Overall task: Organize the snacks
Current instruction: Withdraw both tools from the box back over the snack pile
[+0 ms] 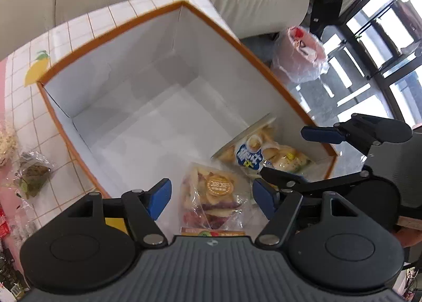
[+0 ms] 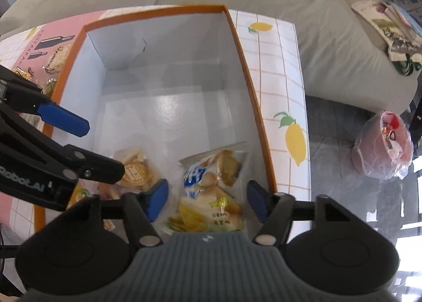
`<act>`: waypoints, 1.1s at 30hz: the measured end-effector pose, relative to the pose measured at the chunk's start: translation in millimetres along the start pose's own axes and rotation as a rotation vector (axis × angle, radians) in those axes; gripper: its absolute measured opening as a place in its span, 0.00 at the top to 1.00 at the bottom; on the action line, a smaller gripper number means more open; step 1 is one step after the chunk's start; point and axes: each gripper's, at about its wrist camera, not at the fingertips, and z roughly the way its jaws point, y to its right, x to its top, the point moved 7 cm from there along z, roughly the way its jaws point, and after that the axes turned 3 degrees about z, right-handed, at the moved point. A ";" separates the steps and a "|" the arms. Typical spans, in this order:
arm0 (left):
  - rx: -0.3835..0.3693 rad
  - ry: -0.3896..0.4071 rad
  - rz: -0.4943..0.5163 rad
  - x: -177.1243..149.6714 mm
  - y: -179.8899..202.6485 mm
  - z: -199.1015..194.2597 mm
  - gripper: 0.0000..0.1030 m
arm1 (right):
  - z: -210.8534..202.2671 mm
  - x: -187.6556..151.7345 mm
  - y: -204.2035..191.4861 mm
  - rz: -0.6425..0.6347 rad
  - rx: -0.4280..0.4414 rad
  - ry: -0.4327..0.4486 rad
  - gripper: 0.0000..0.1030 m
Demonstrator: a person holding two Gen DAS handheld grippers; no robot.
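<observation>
We hold our left gripper (image 1: 211, 198) spread wide and empty above the orange-rimmed box (image 1: 238, 45); our right gripper (image 2: 207, 200) hangs equally wide and empty beside it; the dried-fruit bag (image 1: 213, 196) and the bread-snack bag (image 2: 211, 183) lie side by side on the box floor, near its corner.

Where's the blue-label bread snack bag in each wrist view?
Left wrist: blue-label snack bag lies right of centre, in the box's near right corner.
Right wrist: it lies bottom centre, between the open right claw's fingers.
Shared landmark: the box's orange rim.
</observation>
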 end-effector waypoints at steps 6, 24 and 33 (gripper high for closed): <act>-0.084 0.072 -0.027 -12.7 -4.5 -38.2 0.20 | -29.6 3.5 -19.6 -0.020 -0.034 0.089 0.21; -0.010 0.247 -0.170 -132.2 -111.5 -119.5 0.21 | -39.9 -29.8 -147.2 0.019 0.154 0.139 0.60; 0.109 0.307 -0.266 -186.0 -188.2 -131.8 0.24 | -26.2 -25.1 -161.8 0.131 0.132 0.124 1.00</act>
